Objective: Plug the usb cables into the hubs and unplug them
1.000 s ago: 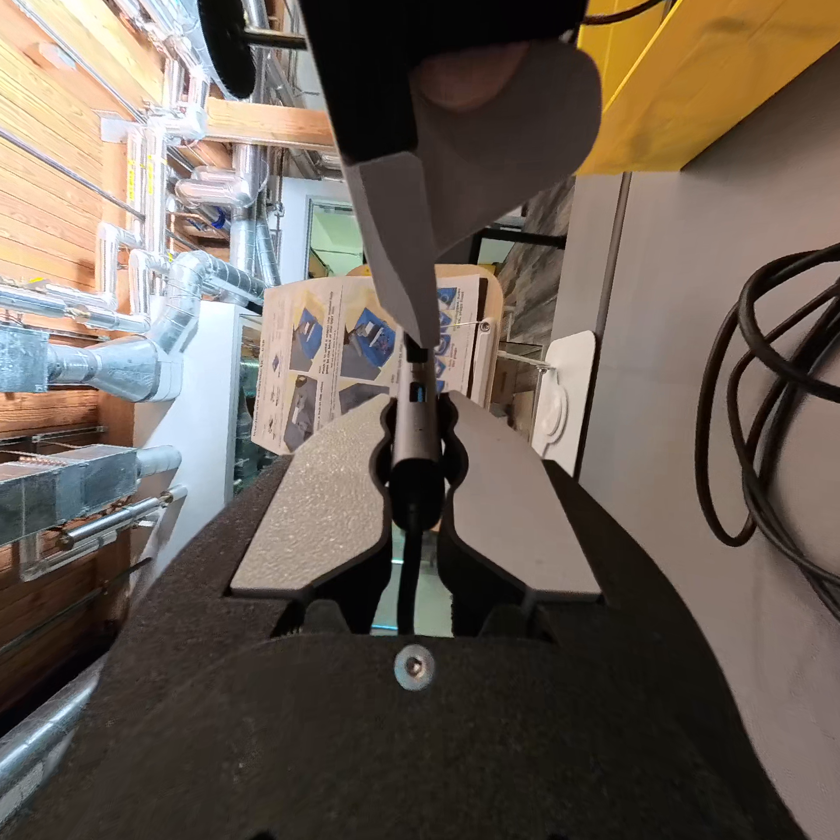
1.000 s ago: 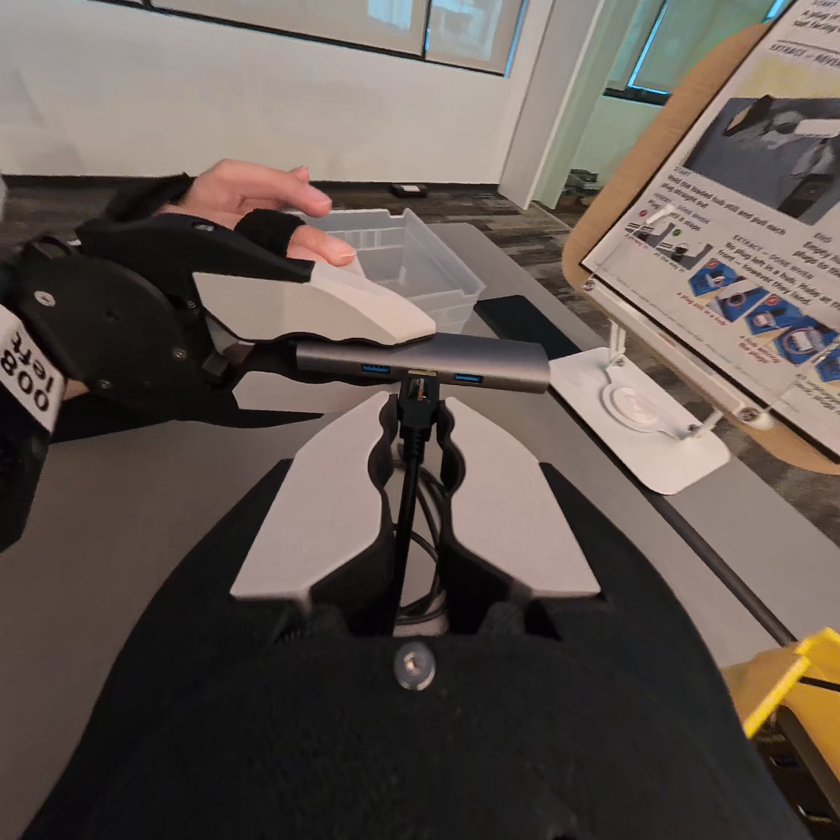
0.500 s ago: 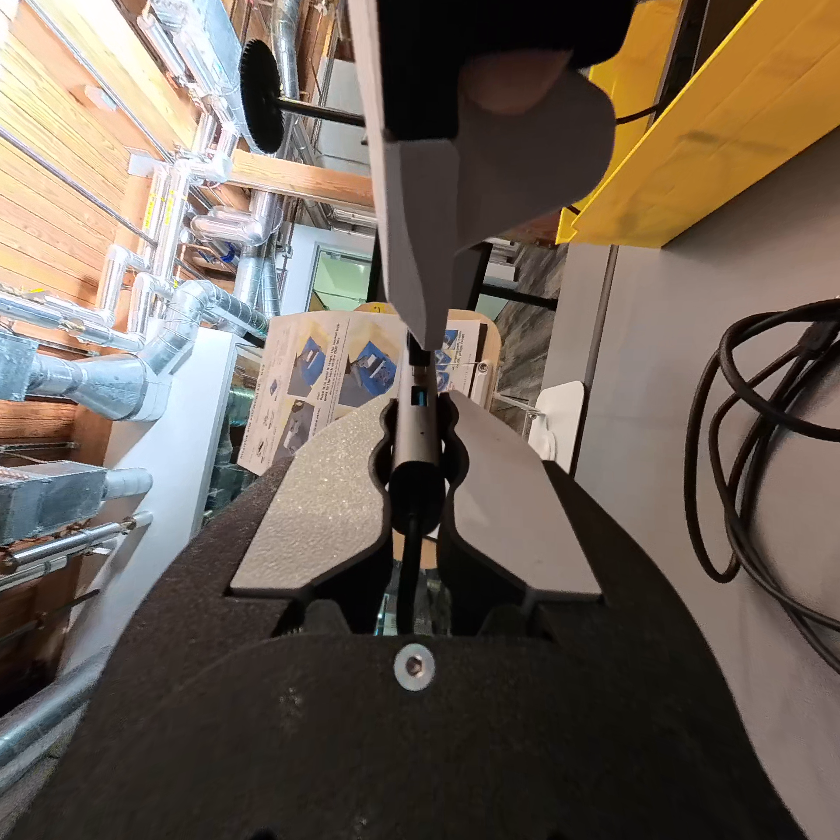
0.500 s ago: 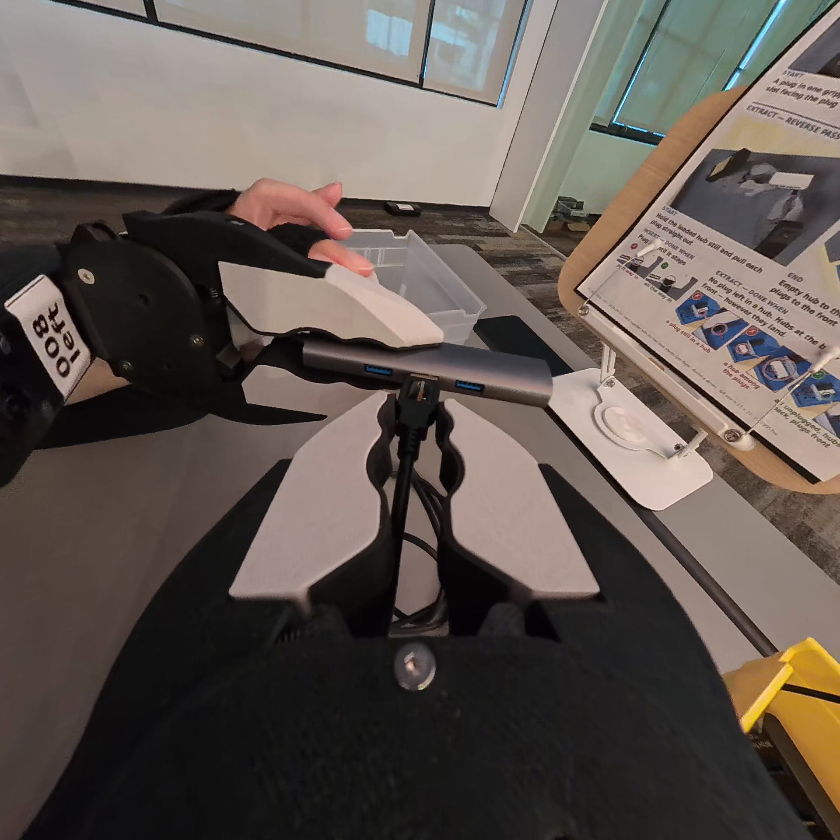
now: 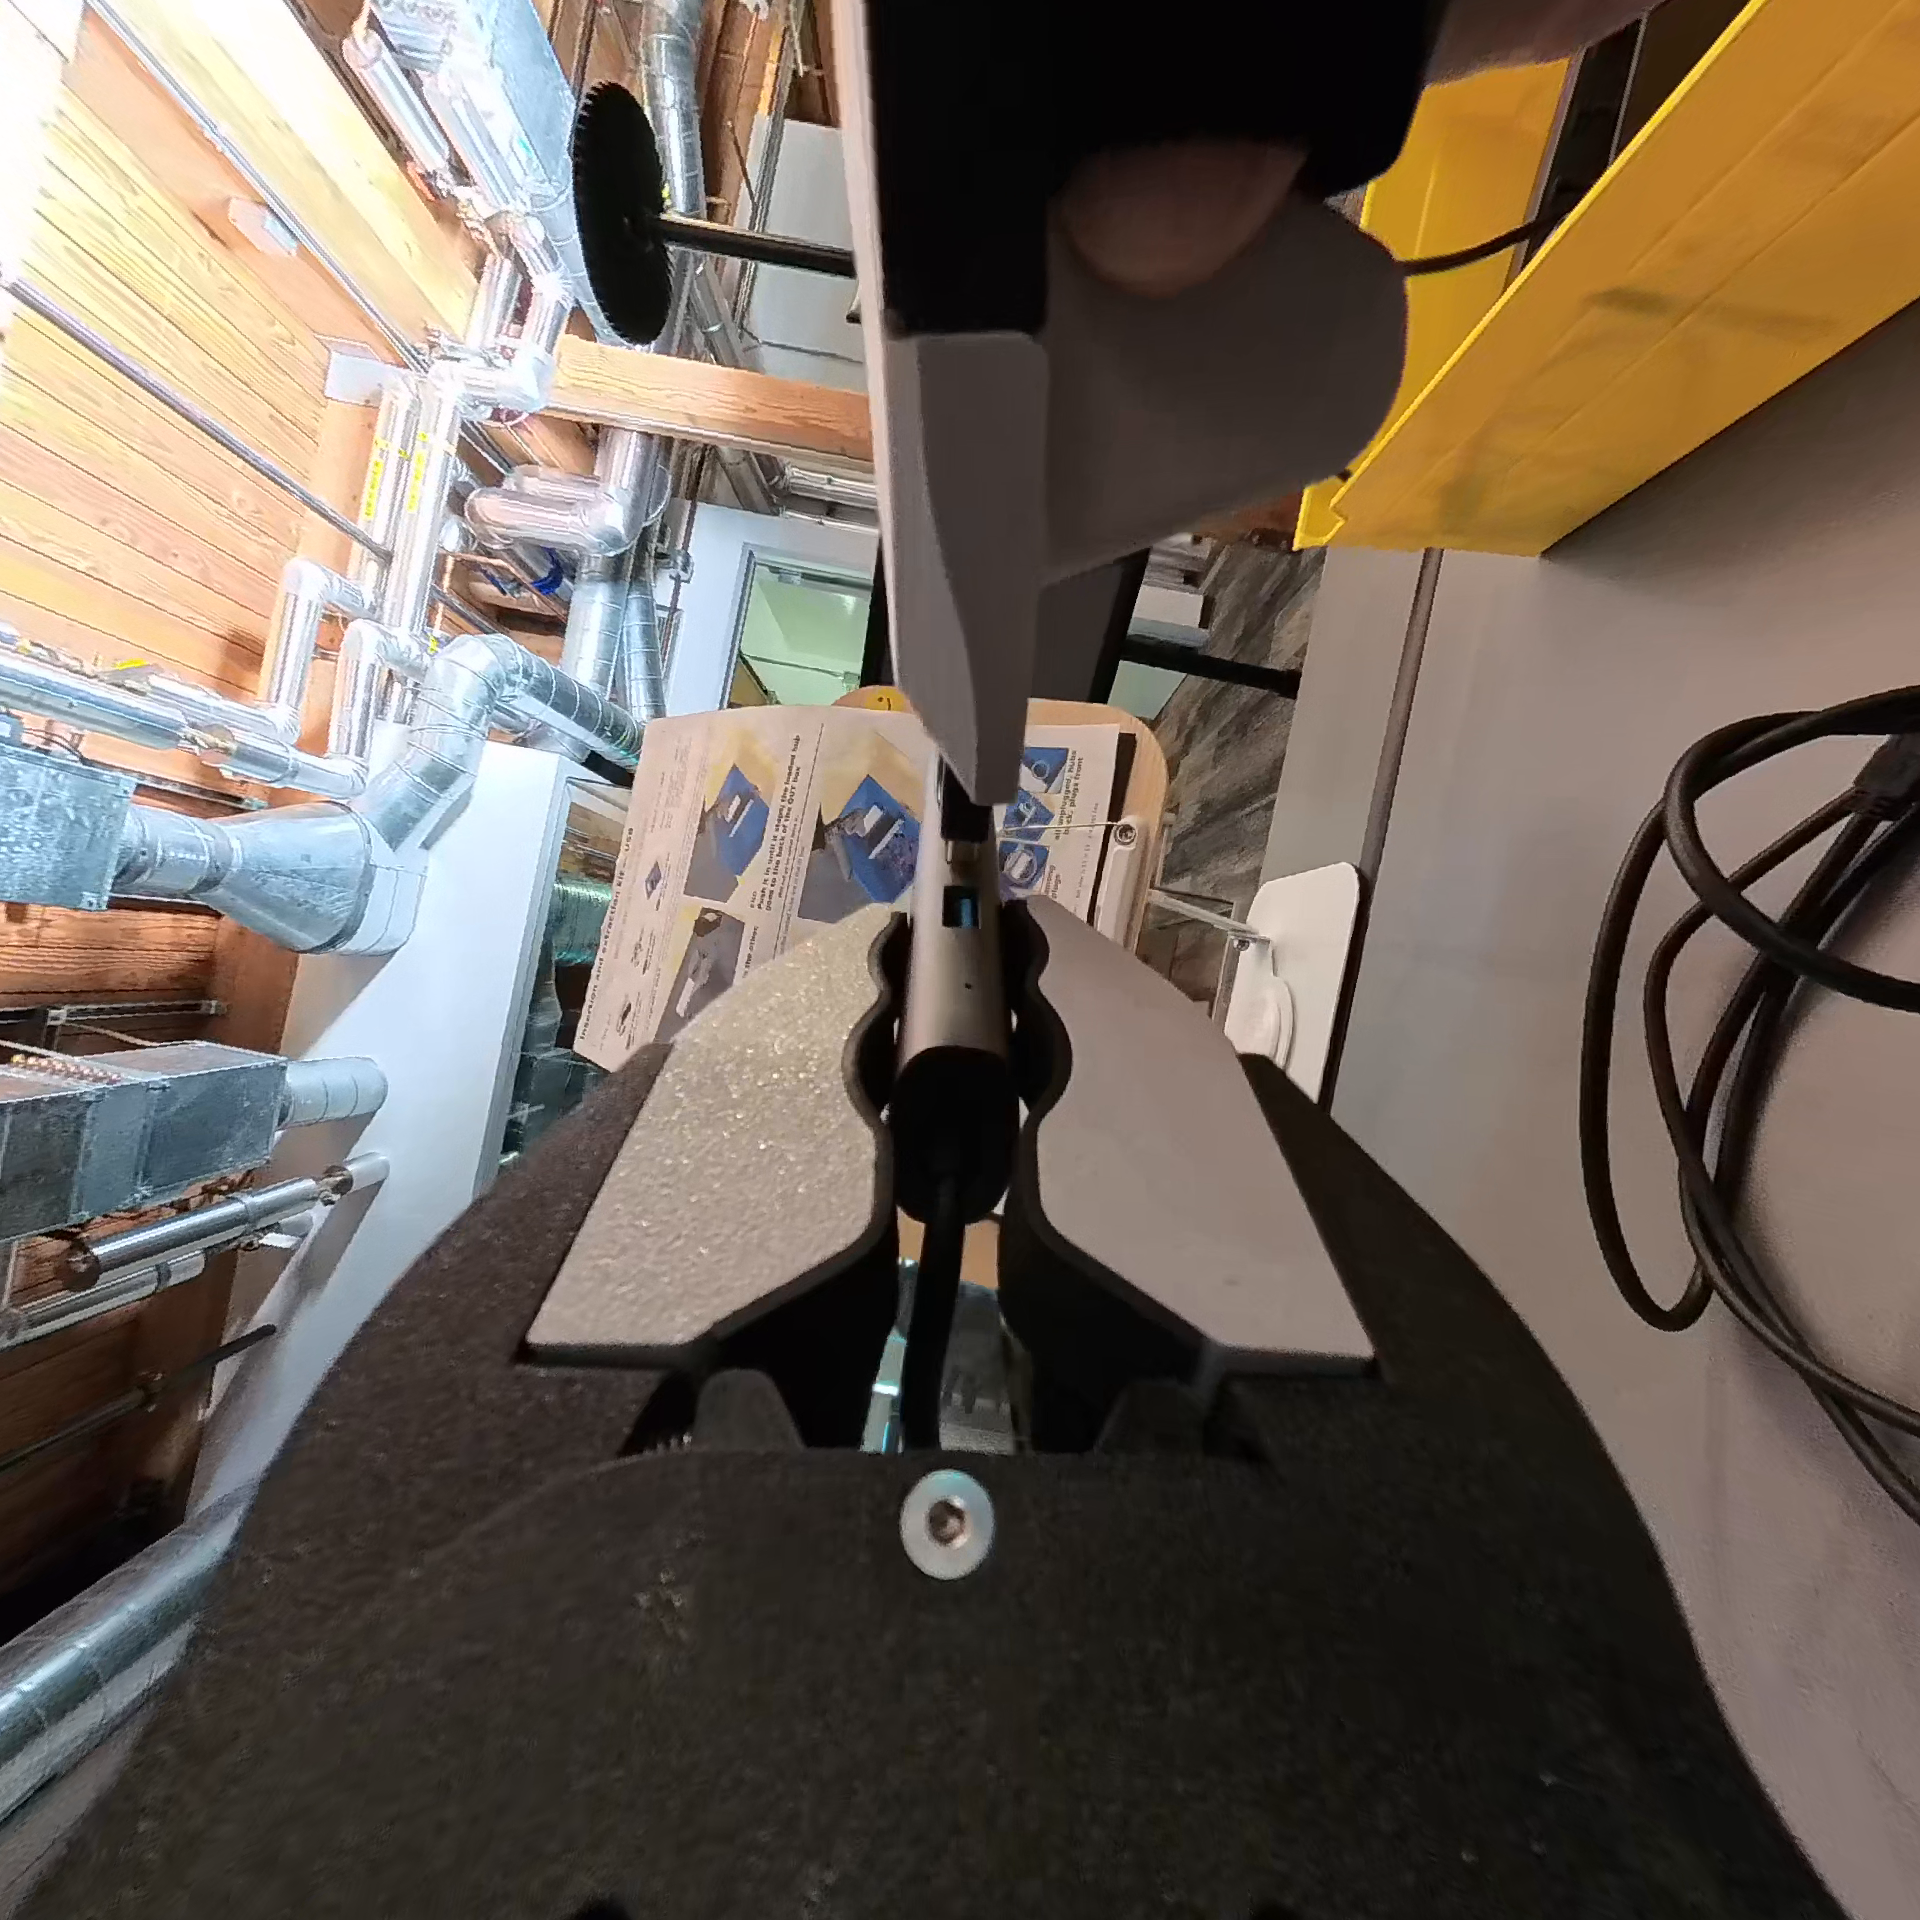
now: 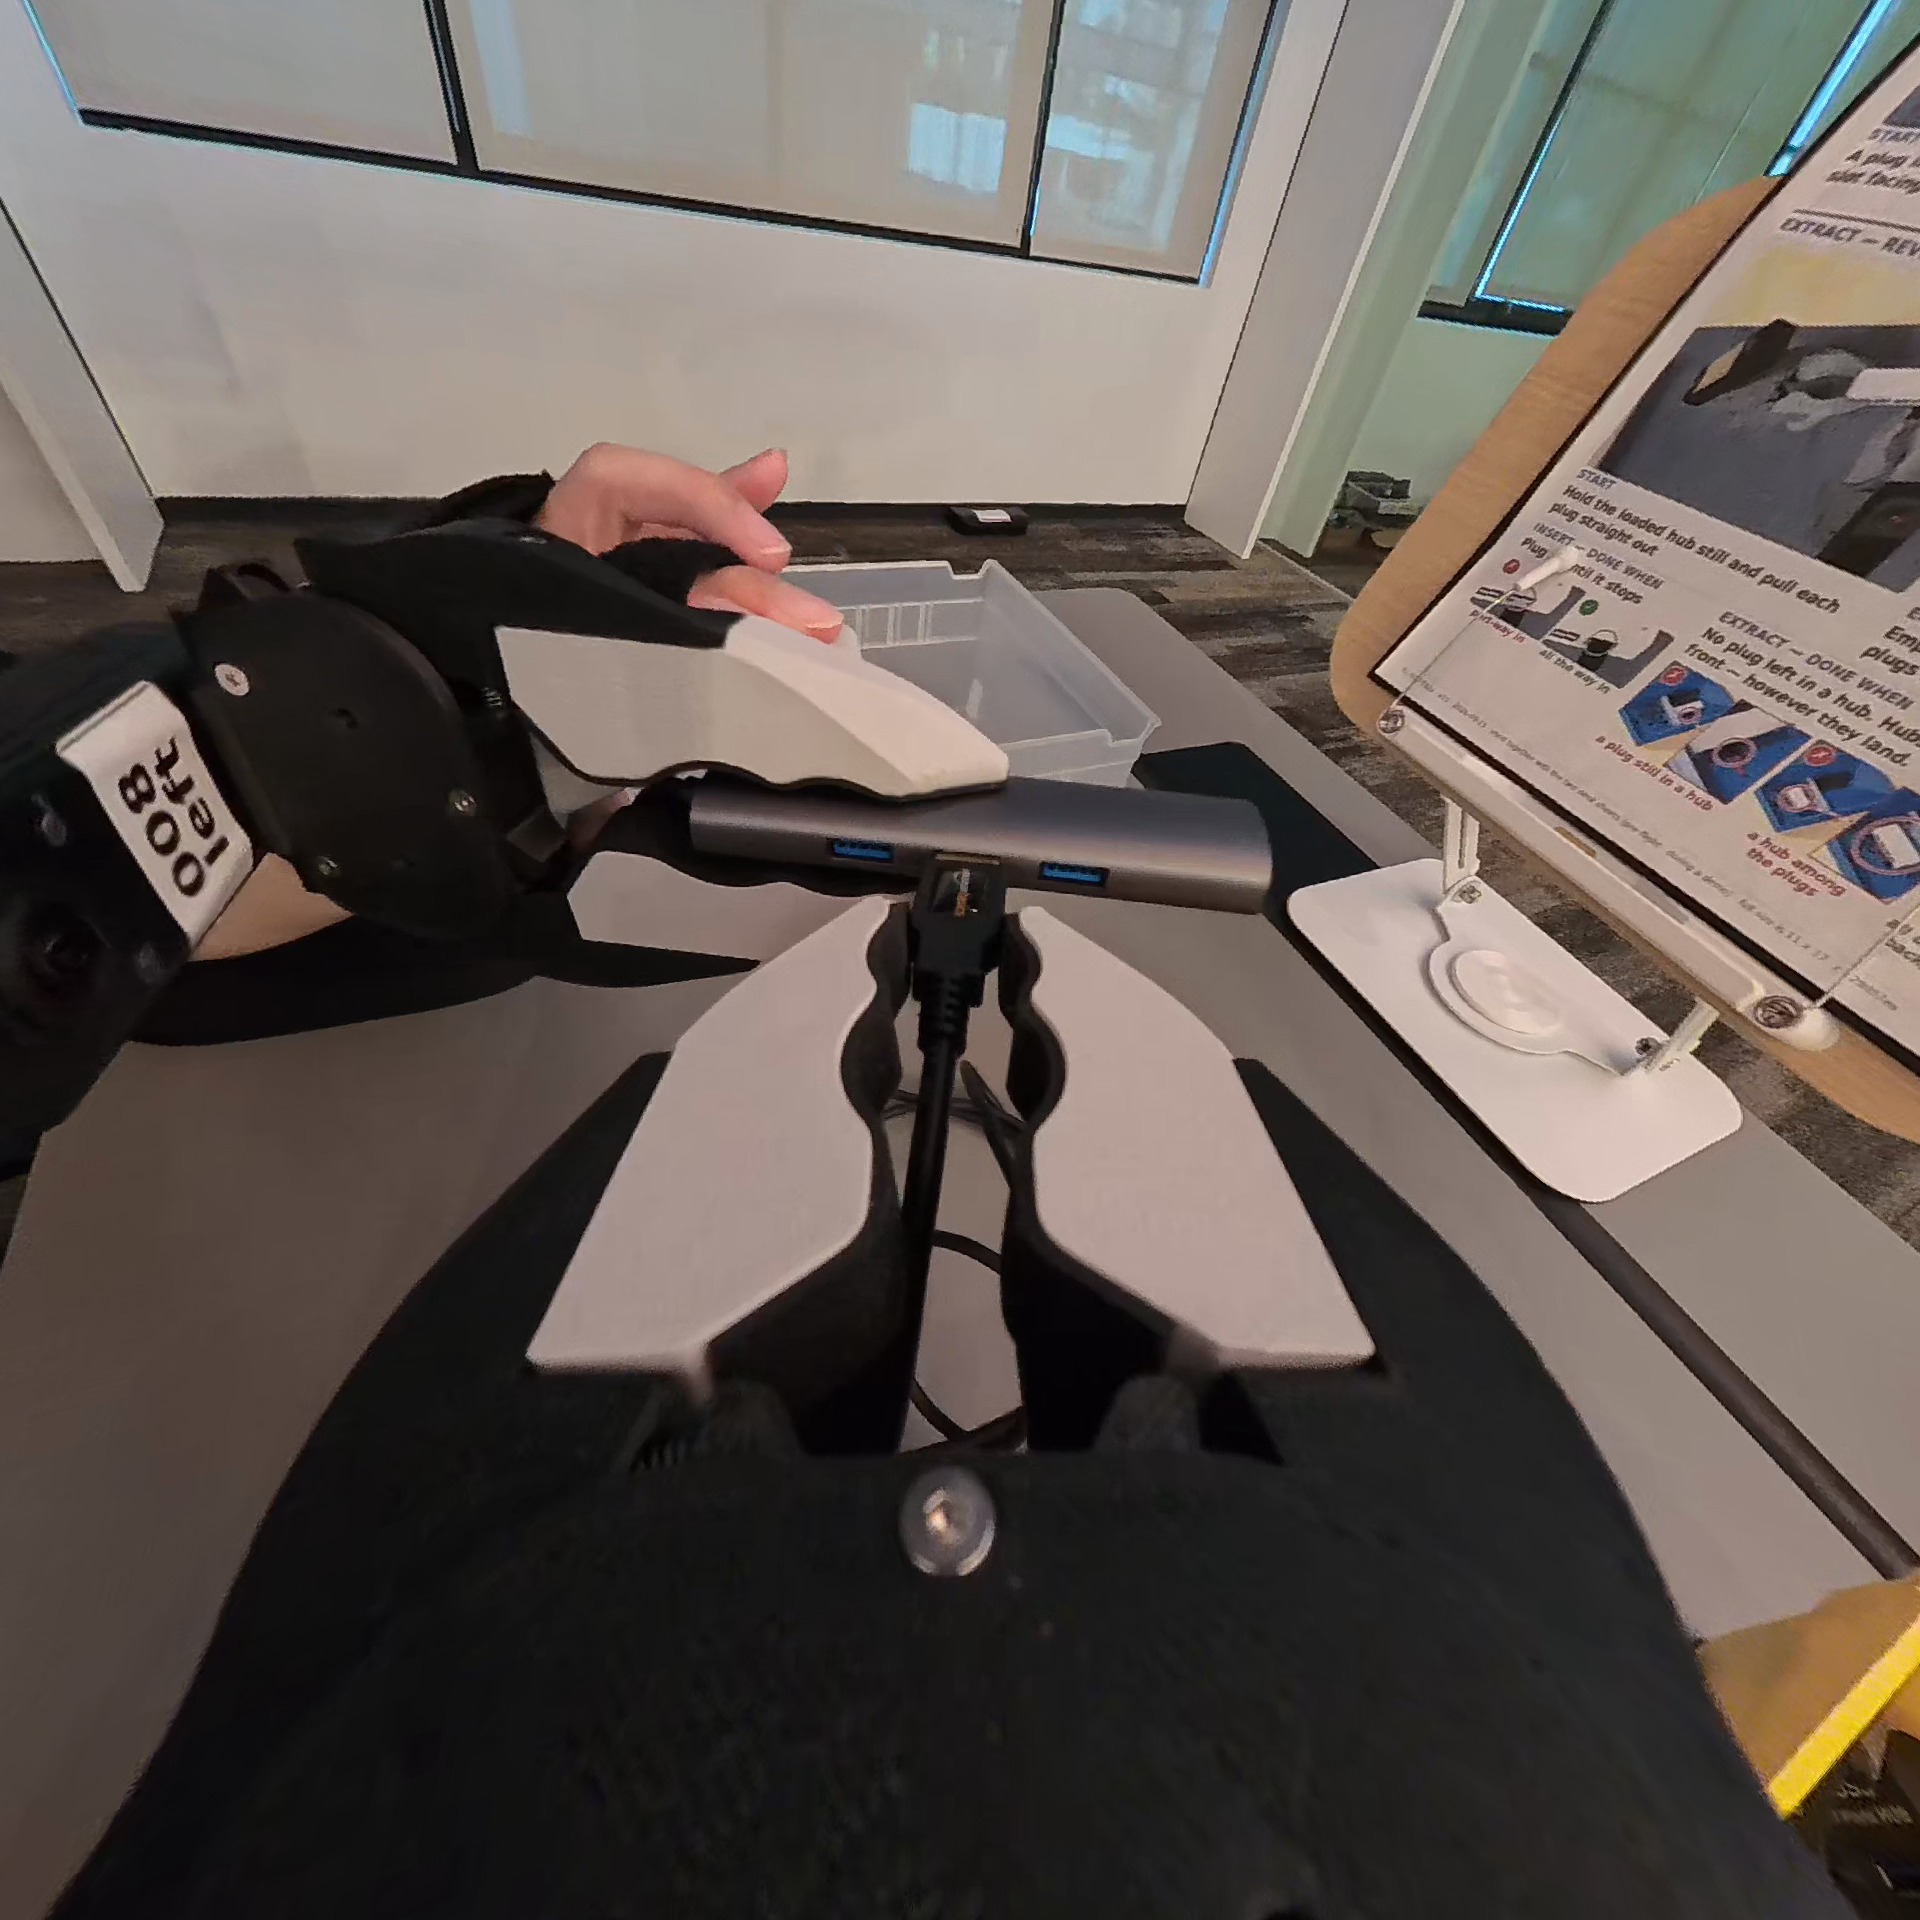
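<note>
1. Hub (image 6: 987, 831), a grey bar with blue ports, is held level above the tabletop (image 6: 312, 1122), in front of the right tool.
2. USB plug (image 6: 954, 904) meets the hub's middle port; its metal tip still shows, so whether it is fully seated cannot be told.
3. Left tool (image 6: 935, 769) is closed on the hub's left end, gripping it above and below.
4. Right tool (image 6: 956, 935) is closed on the black plug body, its cable (image 6: 930, 1122) running back between the fingers.
5. The ports on either side of the plug are empty.
6. In the left wrist view, a loose coil of black cables (image 5: 1714, 1039) lies on the tabletop.
7. Farther off stand a clear plastic bin (image 6: 987, 665) behind the hub and an instruction board (image 6: 1662, 623) on a white stand to the right.
8. Judged progress: one cable is at the hub; other insertions and unplugging seem left.
</note>
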Motion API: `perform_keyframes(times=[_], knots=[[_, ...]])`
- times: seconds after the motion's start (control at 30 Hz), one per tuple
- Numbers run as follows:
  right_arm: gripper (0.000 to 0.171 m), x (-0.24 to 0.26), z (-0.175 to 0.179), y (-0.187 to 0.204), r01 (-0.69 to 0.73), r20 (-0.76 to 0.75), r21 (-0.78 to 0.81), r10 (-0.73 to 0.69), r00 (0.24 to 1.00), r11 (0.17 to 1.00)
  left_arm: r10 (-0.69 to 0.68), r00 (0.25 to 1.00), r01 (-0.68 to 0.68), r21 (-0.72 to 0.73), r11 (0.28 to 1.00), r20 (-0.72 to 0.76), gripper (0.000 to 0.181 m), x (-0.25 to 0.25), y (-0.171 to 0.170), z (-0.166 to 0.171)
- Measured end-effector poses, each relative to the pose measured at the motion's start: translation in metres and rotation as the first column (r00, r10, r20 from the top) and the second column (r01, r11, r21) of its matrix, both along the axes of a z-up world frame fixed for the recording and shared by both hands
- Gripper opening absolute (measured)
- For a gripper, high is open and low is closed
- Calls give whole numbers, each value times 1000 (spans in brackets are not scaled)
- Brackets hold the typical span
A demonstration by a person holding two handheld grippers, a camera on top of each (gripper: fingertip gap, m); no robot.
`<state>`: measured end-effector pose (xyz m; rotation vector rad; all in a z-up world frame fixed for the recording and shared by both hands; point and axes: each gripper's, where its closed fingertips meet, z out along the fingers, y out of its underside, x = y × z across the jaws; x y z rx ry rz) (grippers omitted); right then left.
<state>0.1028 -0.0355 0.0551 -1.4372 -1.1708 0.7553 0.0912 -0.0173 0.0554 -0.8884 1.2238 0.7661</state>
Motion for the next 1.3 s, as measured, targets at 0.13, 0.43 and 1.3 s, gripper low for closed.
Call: perform_keyframes(times=[0.13,0.43,1.3], knots=[[17,-1,0,0,23,2,16,-23,1000,1000,22,1000,-21,16,1000,-19,17,0,0,0],[17,1,2,-4,-75,-14,4,75,997,997,17,999,-14,56,998,-44,16,3,-6,4],[17,2,2,4,-37,5,83,37,999,996,64,991,-53,96,994,-115,18,4,-2,5]])
